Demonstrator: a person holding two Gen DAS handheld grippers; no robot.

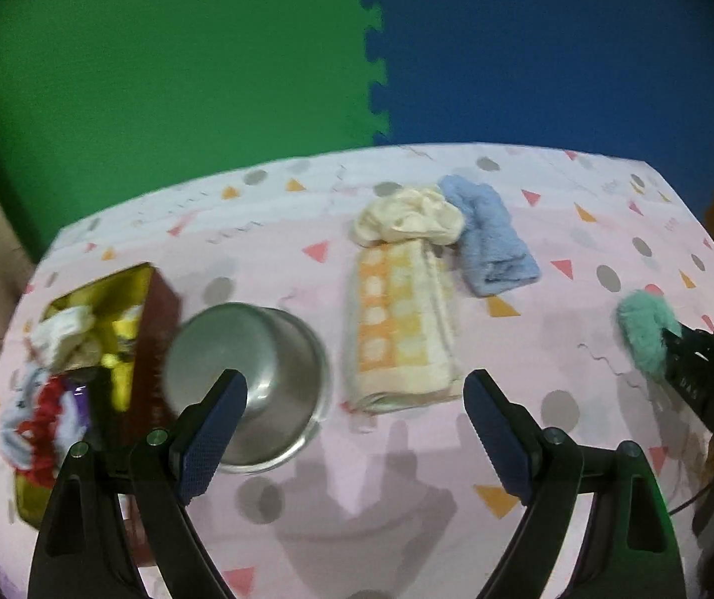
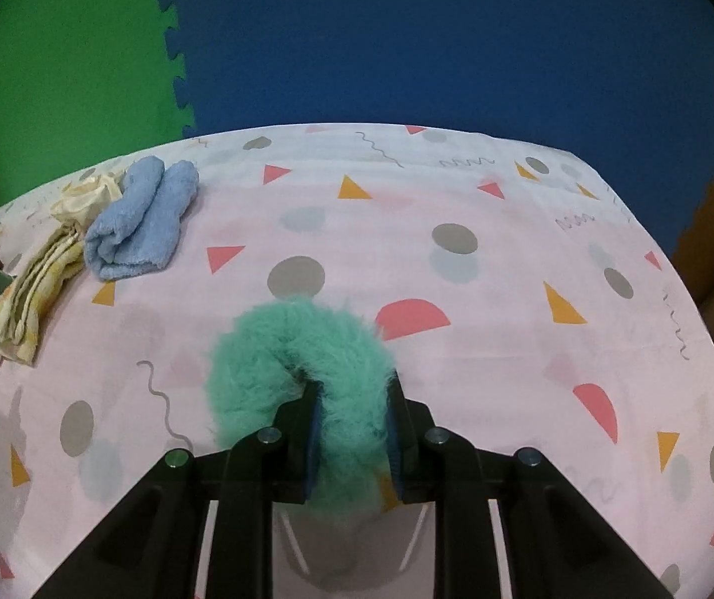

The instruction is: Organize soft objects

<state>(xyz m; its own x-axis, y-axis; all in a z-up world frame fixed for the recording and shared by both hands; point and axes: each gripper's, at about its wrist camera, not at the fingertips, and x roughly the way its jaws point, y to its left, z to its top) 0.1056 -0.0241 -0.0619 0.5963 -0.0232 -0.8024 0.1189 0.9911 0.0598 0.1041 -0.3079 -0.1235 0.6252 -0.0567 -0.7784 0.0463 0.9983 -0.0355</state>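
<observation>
- Your right gripper point(image 2: 352, 429) is clamped on a fuzzy teal ring point(image 2: 277, 349); both pads press into one side of the ring, and the rest of it arcs out ahead of the fingers, over the pink patterned tablecloth point(image 2: 457, 349).
- From the left wrist view, that same ring point(image 1: 644, 334) shows at the right edge, sticking out of the right gripper's black tip.
- Your left gripper point(image 1: 357, 429) has its jaws wide apart with nothing between them, only bare tablecloth below.
- A metal bowl point(image 1: 257, 369) lies tipped just beyond your left finger, right beside a yellow-lined box point(image 1: 157, 329).
- The box holds a white cloth point(image 1: 65, 337), and a red and white fluffy item point(image 1: 42, 429) lies at its near end.
- A folded orange-and-cream checked towel point(image 1: 399, 334) lies near the table's middle, with a crumpled cream cloth point(image 1: 407, 219) on its far end.
- A rolled blue towel point(image 1: 492, 239) touches the cream cloth on its right side.
- Green and blue foam mats point(image 1: 377, 50) cover the floor past the table's far edge.
</observation>
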